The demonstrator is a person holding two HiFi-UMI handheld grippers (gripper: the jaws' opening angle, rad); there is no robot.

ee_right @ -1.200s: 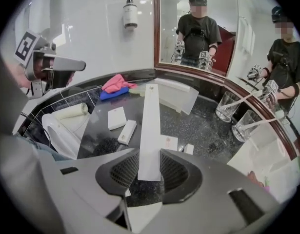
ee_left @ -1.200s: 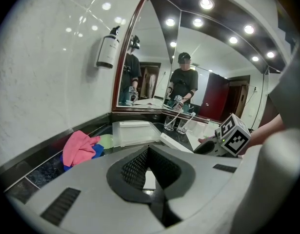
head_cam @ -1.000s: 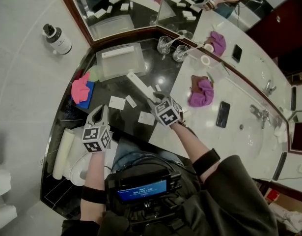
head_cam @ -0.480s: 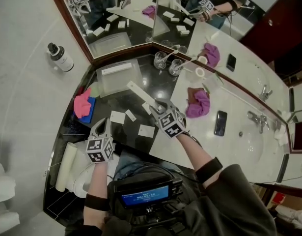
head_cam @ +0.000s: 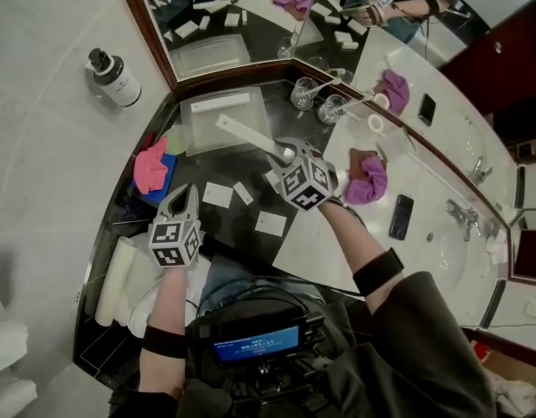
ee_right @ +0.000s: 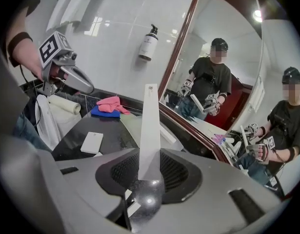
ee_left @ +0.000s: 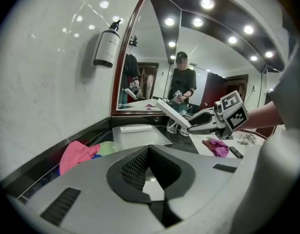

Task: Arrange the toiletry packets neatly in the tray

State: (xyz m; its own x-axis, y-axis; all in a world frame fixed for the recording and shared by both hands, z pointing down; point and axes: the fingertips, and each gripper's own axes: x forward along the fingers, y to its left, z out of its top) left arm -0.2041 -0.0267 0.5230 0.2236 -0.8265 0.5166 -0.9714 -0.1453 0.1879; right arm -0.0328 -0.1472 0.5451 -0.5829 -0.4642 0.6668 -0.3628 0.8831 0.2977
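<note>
Black surface point(head_cam: 217, 165): beside the mirror point(head_cam: 233, 24) we see a tray point(head_cam: 205, 134) holding one white packet point(head_cam: 220, 103); right tool point(head_cam: 281, 152) clamps a long packet point(head_cam: 246, 135), left tool point(head_cam: 185, 195) is together.

We note a black counter point(head_cam: 211, 168) bearing a tray point(head_cam: 206, 131), two glasses point(head_cam: 304, 92) and a pink cloth point(head_cam: 149, 165). Three white packets point(head_cam: 218, 195) lie loose.

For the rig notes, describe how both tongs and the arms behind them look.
The left tongs and right tongs are smooth grey shells tapering to a point, lined inside with black mesh. Each carries a white cube printed with black square markers. The right arm wears a dark sleeve ending in a black band. The left forearm has a similar black band.
</note>
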